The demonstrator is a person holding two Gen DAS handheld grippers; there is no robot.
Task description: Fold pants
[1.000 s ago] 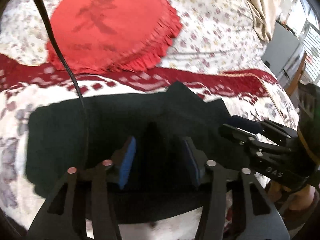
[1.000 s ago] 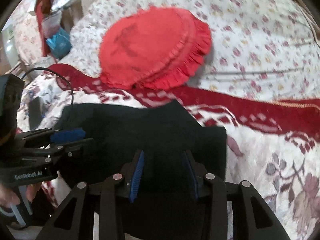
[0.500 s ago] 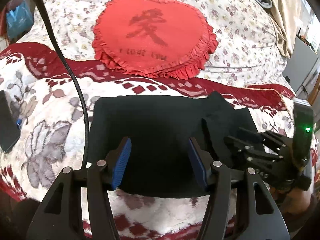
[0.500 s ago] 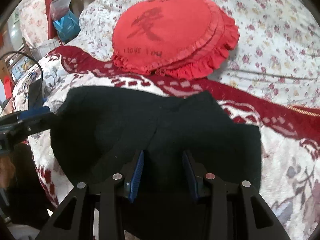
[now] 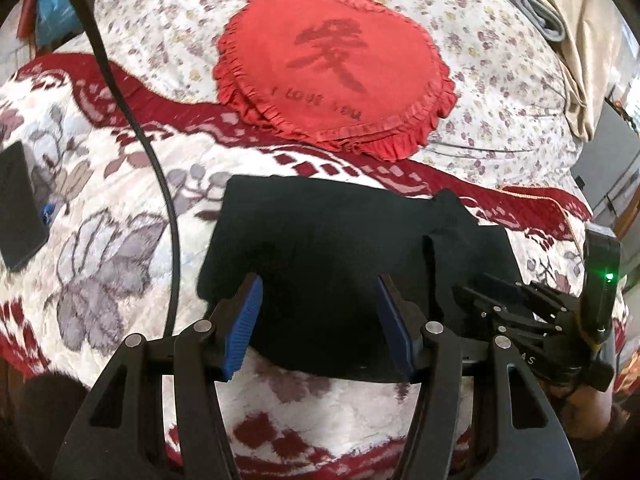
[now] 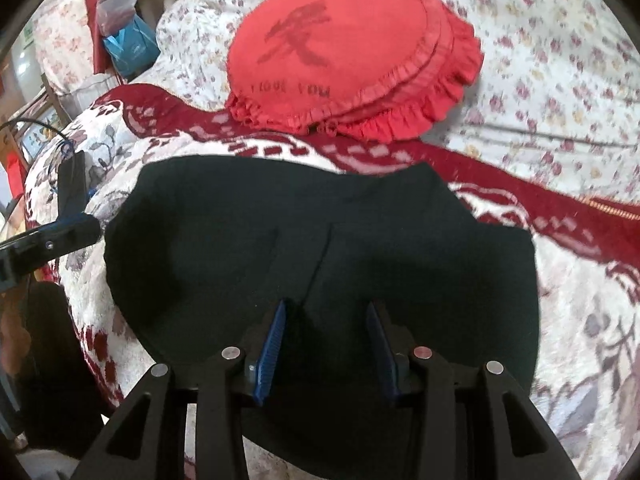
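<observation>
Behind the work, on a flowered quilt [image 5: 500, 92], sits a red heart-shaped cushion [image 5: 336, 68] with a frilled edge, well apart from everything else. Nearer, spread over the bed, lies a red and white blanket [image 5: 112, 264]. On that blanket, off to the left, rests a flat black device [image 5: 18, 208]. Across the left wrist view hangs a black cable [image 5: 160, 184], crossing the blanket just beside the cloth but not covering it. Far off by the bed's corner stands a blue bag [image 6: 132, 46].

In the middle of the blanket lie the black pants [image 5: 320, 248], folded into a compact block, with one raised fold at the right end.

Left tool [image 5: 320, 280]: blue pads standing well apart above the near edge of the pants, gripping nothing, cloth in view in the gap.

Right tool [image 6: 326, 306]: over the right part of the pants, jaws opening, pads parted with only flat cloth in view between them, nothing pinched. Below it in the left wrist view, part of a hand [image 5: 588, 408].
</observation>
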